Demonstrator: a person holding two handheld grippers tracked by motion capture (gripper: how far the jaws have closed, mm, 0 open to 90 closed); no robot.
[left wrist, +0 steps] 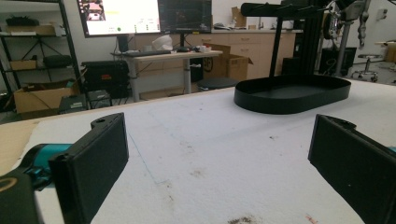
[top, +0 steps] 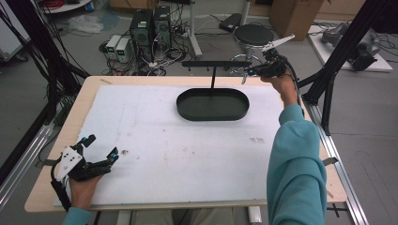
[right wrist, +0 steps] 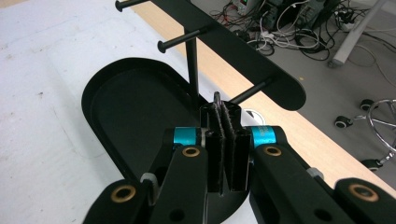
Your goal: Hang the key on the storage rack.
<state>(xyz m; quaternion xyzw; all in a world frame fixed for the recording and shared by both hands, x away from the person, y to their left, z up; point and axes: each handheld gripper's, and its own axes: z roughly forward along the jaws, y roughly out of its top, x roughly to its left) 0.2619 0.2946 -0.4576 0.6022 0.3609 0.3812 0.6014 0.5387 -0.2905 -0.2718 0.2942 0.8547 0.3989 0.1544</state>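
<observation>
**K:** At the far right of the table, the right gripper (top: 248, 71) was raised beside the black metal hanger stand with an oval tray base (top: 212, 111). Jaws were pressed together. A thin dark sliver poked up between the pads (right wrist: 219, 99); couldn't tell what it was, or whether it was just pad edge.

**M:** Where exactly against the stand?

**K:** Just under the right end of the flat black crossbar with pegs (right wrist: 243, 51), near the peg on that end. Right gripper view looked down over the tray rim (right wrist: 100, 84) and the upright post (right wrist: 192, 65). Contact with peg: unclear.

**M:** Left one?

**K:** Left gripper (top: 99, 147) sat low at the near left corner, well apart from the stand, held by the person's hand (top: 83, 187). Jaws were spread wide, nothing between them. Its own view showed bare stained white foam sheet (left wrist: 210, 154) between the pads, with the stand farther off.

**M:** Stand position?

**K:** Upright on the white sheet, far centre of the pale wooden table (top: 89, 93). Tray was empty.
</observation>
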